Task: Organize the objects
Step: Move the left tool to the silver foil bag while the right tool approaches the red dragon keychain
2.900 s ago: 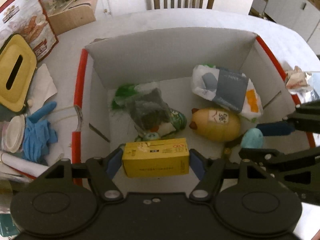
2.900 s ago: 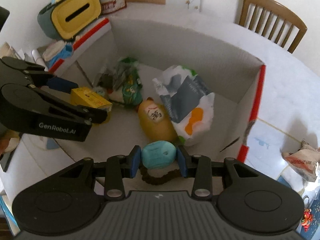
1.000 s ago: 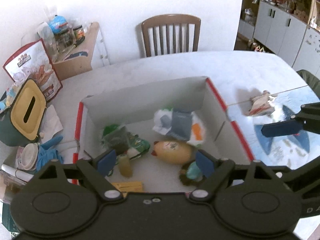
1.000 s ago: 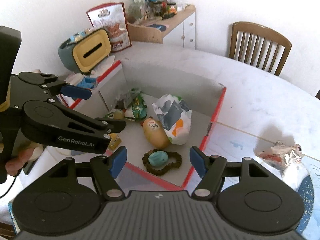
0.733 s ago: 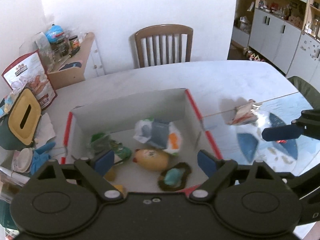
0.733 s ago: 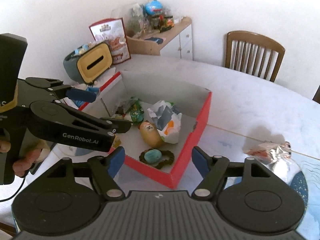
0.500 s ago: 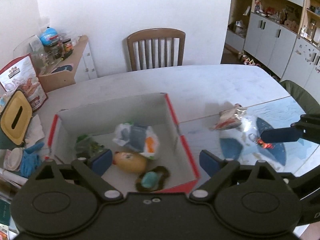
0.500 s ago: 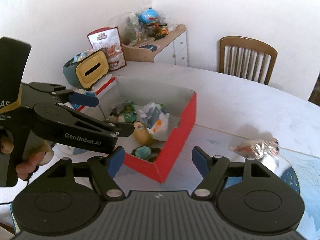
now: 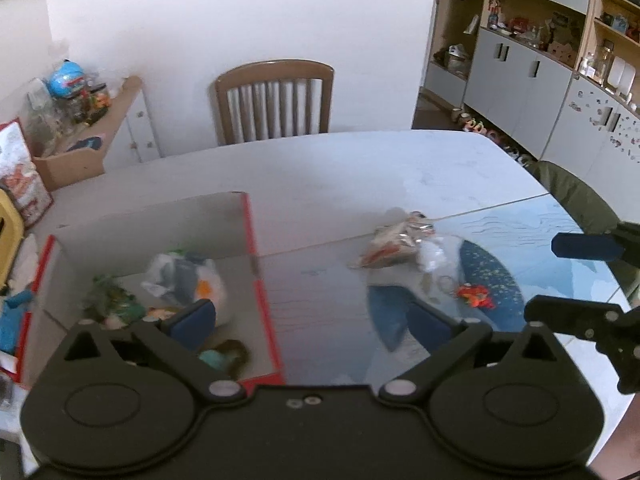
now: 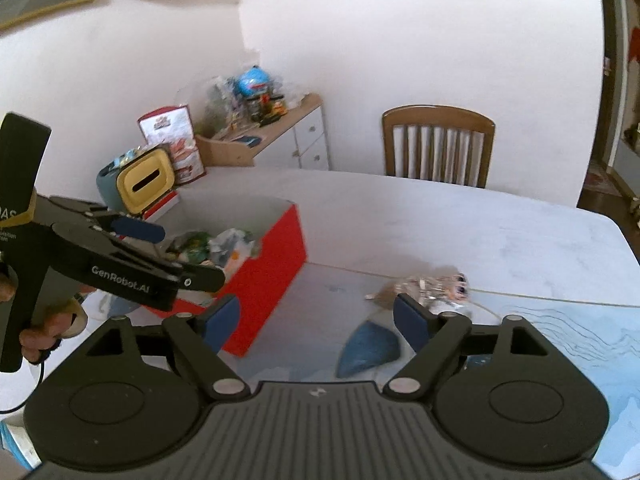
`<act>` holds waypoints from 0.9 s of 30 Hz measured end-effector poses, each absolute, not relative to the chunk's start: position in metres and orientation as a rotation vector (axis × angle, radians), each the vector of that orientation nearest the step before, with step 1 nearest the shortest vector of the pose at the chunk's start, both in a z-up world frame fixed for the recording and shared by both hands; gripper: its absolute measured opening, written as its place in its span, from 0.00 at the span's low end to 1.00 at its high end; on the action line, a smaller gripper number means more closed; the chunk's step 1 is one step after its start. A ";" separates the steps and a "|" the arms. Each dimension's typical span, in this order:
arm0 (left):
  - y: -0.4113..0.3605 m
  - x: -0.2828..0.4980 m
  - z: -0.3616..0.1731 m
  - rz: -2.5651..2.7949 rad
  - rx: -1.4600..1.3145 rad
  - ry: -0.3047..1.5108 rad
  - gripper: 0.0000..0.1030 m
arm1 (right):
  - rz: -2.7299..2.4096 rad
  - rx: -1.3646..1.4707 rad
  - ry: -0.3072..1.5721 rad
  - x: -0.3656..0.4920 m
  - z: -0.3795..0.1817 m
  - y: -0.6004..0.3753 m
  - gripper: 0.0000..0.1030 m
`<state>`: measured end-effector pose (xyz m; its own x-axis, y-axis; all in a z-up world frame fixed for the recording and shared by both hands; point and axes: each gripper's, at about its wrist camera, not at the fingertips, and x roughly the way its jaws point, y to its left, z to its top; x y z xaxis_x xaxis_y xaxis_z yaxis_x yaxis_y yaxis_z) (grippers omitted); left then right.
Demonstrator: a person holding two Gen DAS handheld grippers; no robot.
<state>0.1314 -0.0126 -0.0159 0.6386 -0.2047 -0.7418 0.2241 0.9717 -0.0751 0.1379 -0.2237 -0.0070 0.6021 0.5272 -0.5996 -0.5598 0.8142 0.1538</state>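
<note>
At the bottom of the left wrist view, the left hand-held gripper [image 9: 310, 322] has its blue-padded fingers [image 9: 192, 318] spread wide, with nothing between them. At the bottom of the right wrist view, the right hand-held gripper [image 10: 316, 322] is likewise spread wide and empty. Both hang above the worktop [image 9: 340, 168], not touching anything.

Just beyond the left gripper, in the lower left of the left wrist view, sits the red-edged cardboard box [image 9: 250, 240]. Inside it, nearest the camera, a teal object in a dark ring [image 9: 218, 356] lies on the box floor. Further in are a white, grey and orange packet [image 9: 188, 276] and a green packet [image 9: 114, 296], the latter toward the box's left side. The picture is blurred, so finer detail is lost.

Right of the box, at frame centre, a crinkled silvery wrapper [image 9: 394, 240] lies on the worktop, apart from the box, at the edge of a blue patterned mat [image 9: 492, 280]. A small orange-red item [image 9: 474, 294] lies on that mat, nearer than the wrapper.

In the right wrist view a yellow-lidded tissue holder [image 10: 146, 180] stands behind the box at mid left, with a red snack bag [image 10: 174, 140] beyond it. A wooden chair [image 9: 274, 100] stands at the worktop's far edge, in the upper centre of the left wrist view.
</note>
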 end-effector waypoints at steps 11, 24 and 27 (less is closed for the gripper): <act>-0.063 0.171 -0.033 -0.257 -0.058 0.863 0.99 | 0.511 -0.057 0.733 0.163 -0.051 -0.293 0.84; -0.115 0.231 -0.082 -0.236 -0.050 0.932 0.99 | 0.504 -0.092 0.836 0.206 -0.107 -0.320 0.84; -0.121 0.241 -0.093 -0.233 -0.036 0.945 0.99 | 0.520 -0.082 0.857 0.216 -0.116 -0.322 0.84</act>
<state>0.2412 -0.1211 -0.0928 0.5624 -0.2135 -0.7989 0.1818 0.9744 -0.1324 0.2162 -0.3220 -0.1164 0.5388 0.4046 -0.7389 -0.4689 0.8727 0.1359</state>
